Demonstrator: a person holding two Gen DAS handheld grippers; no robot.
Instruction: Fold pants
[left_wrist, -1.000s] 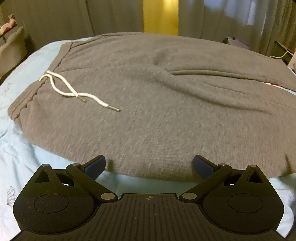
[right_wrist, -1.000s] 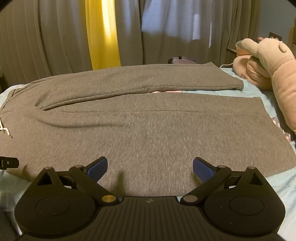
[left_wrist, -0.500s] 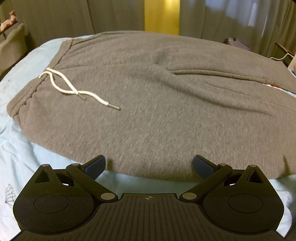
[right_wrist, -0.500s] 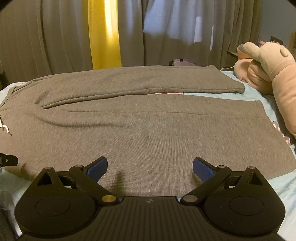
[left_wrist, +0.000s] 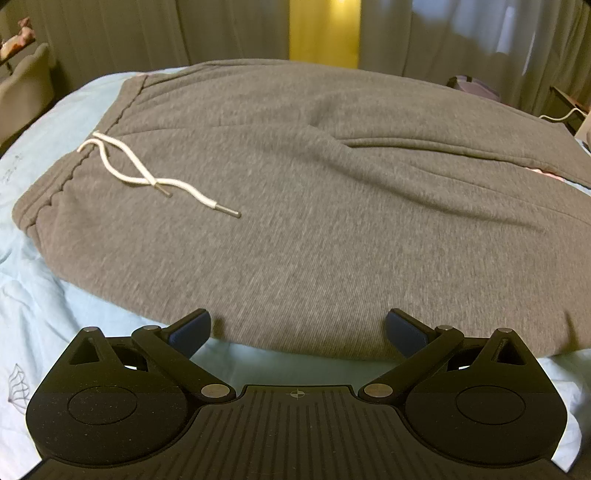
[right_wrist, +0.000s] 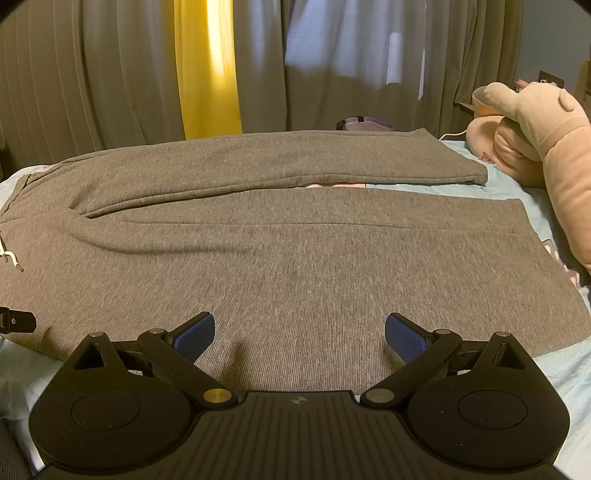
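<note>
Grey pants (left_wrist: 332, 206) lie spread flat on the light-blue bedsheet (left_wrist: 44, 295), unfolded, both legs side by side. Everything below is placed rel. to the pants.

At the far-left end: waistband (left_wrist: 55, 184), w/ the white drawstring (left_wrist: 140, 173) lying loose on the fabric just inside it.

Left gripper (left_wrist: 297, 326) sits at the near edge, hip area, a bit in from the waistband. Jaws wide apart, nothing between them; blue pads (left_wrist: 190, 328) seem just at the hem line, and whether they touch cloth can't be told.

Right gripper (right_wrist: 299, 330) further along, over the near leg (right_wrist: 295, 273) about mid-length, jaws equally wide, holding nothing. Pads hover over fabric rather than past its edge.

Beyond the near leg: far leg (right_wrist: 277, 166), a thin gap of sheet btwn the two toward the cuffs. Past the cuff end, on the right: pink plush toy (right_wrist: 532, 129), near but apart from the pants. Curtains (right_wrist: 110, 74) behind.

Step, as I read it: approach for the first fold, lengthwise, near leg over far leg. No grasp made yet.

Next move prob. needs both grippers down onto the near edge, pinching both layers, closing together, then lifting and carrying over in sync so the leg doesn't sag or twist. The drawstring may drag along; the right gripper likely has to back toward the edge to get a bite.
</note>
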